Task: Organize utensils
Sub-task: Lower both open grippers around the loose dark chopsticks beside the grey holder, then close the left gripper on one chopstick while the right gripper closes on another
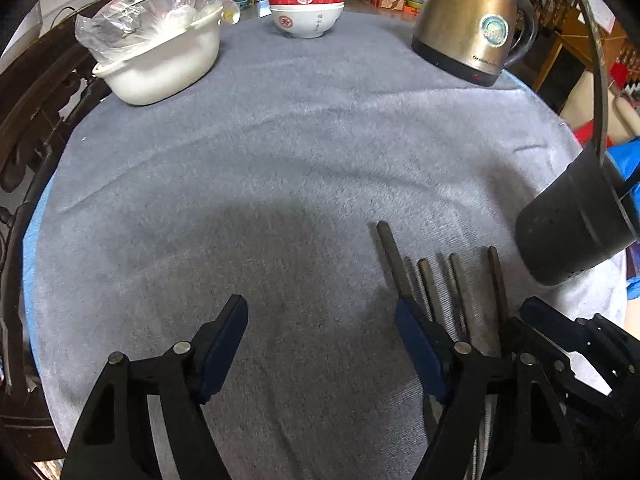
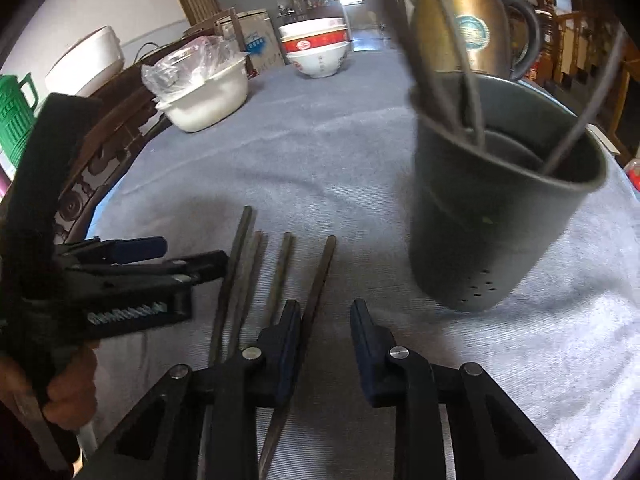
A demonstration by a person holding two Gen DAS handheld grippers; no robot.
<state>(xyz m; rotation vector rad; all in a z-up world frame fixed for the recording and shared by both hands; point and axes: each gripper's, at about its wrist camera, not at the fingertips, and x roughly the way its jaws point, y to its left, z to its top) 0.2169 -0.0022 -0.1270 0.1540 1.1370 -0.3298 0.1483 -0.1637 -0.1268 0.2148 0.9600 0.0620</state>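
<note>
Several dark chopsticks (image 1: 440,284) lie side by side on the grey cloth, pointing away from me. My left gripper (image 1: 320,304) hovers open just left of them, with only bare cloth between its fingers; its right finger sits at the leftmost stick. In the right wrist view my right gripper (image 2: 326,308) is narrowly open over the rightmost chopstick (image 2: 320,272), which runs along the inner face of its left finger; the pads do not press it. A dark perforated holder cup (image 2: 480,208) stands to the right with several utensils upright in it.
A brass kettle (image 1: 468,20), stacked bowls (image 1: 306,4) and a white basin with a plastic bag (image 1: 160,56) stand at the far side of the table. A carved wooden chair (image 1: 24,120) borders the left edge. A hand (image 2: 68,380) holds the left gripper (image 2: 192,256).
</note>
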